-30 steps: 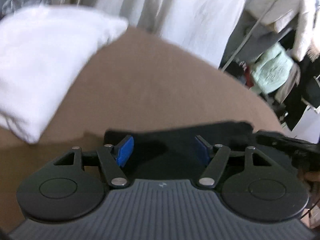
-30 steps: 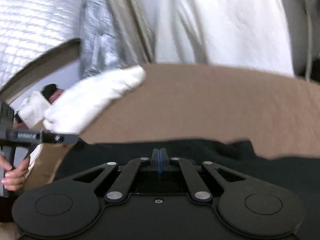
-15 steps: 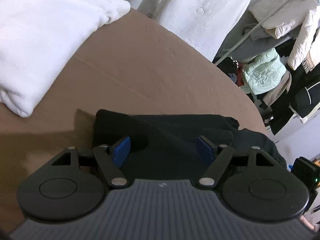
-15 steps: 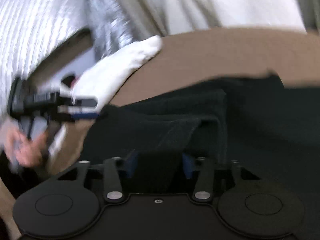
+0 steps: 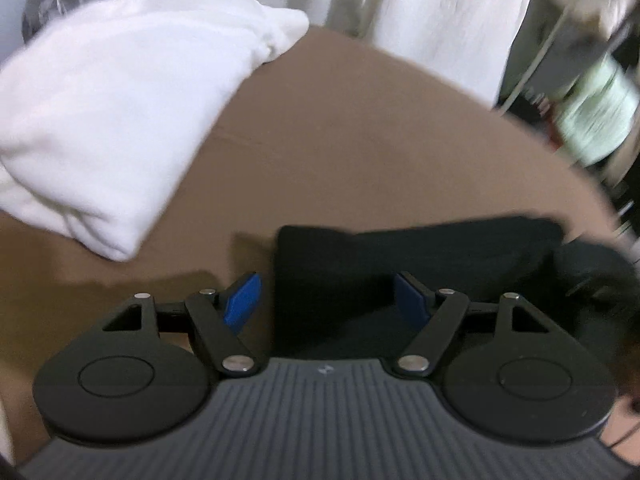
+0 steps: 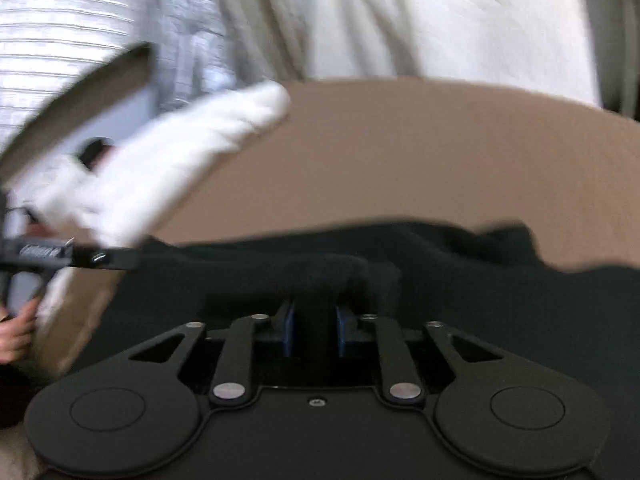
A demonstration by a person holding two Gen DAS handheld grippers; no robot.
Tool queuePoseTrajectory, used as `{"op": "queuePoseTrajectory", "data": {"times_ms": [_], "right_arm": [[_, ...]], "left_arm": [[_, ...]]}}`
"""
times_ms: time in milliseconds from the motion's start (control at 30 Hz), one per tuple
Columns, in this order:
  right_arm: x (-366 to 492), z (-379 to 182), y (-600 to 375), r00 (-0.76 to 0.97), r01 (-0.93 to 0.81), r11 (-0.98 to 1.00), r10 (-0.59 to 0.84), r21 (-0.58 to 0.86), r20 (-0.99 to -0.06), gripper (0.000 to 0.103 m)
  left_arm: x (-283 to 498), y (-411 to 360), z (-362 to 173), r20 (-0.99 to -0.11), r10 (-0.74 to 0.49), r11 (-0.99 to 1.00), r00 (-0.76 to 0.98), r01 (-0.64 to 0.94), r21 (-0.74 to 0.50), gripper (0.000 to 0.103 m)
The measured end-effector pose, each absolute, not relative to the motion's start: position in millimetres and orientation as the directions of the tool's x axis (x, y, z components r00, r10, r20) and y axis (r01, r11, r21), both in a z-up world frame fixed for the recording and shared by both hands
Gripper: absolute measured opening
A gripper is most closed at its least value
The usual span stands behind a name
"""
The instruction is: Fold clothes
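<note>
A black garment lies partly folded on the brown table. My left gripper is open, its blue pads astride the garment's left edge, one pad over bare table. In the right wrist view the black garment spreads across the near table. My right gripper is nearly closed, pinching a raised fold of the garment between its blue pads. The left gripper shows at the far left of that view.
A folded white garment lies on the table's left, also in the right wrist view. White fabric hangs behind the table. A clothes rack with a green jacket stands at the right.
My right gripper opened half a second ago and has now closed on a fold of the black garment. My left gripper stayed open and shifted toward the garment's left edge.
</note>
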State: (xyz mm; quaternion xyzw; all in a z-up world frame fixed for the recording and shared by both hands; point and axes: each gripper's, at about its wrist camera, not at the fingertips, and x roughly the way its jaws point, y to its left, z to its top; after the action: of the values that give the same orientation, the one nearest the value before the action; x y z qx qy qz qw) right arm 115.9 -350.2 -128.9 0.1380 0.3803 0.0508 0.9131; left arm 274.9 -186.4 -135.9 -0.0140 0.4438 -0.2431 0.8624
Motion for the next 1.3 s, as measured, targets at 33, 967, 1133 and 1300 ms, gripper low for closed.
{"op": "queuePoseTrajectory", "data": {"times_ms": [33, 967, 1133, 1300], "right_arm": [[114.1, -130.9, -354.2, 0.702, 0.042, 0.952, 0.187, 0.302, -0.688, 0.026], [170.5, -136.0, -351.6, 0.686, -0.025, 0.973, 0.183, 0.228, -0.704, 0.044], [159.1, -131.8, -360.2, 0.747, 0.100, 0.967, 0.082, 0.233, -0.660, 0.058], [108.7, -109.2, -351.3, 0.803, 0.144, 0.963, 0.020, 0.227, -0.595, 0.062]], "left_arm": [[272.8, -191.5, -137.2, -0.757, -0.410, 0.884, 0.509, 0.426, -0.193, 0.073], [309.7, -176.6, -158.1, -0.670, -0.570, 0.822, 0.476, 0.315, -0.475, 0.036], [311.3, -165.1, -150.5, -0.654, -0.510, 0.856, 0.558, 0.258, -0.448, 0.043], [311.2, -161.8, -139.3, -0.643, -0.459, 0.885, 0.613, 0.253, -0.391, 0.042]]}}
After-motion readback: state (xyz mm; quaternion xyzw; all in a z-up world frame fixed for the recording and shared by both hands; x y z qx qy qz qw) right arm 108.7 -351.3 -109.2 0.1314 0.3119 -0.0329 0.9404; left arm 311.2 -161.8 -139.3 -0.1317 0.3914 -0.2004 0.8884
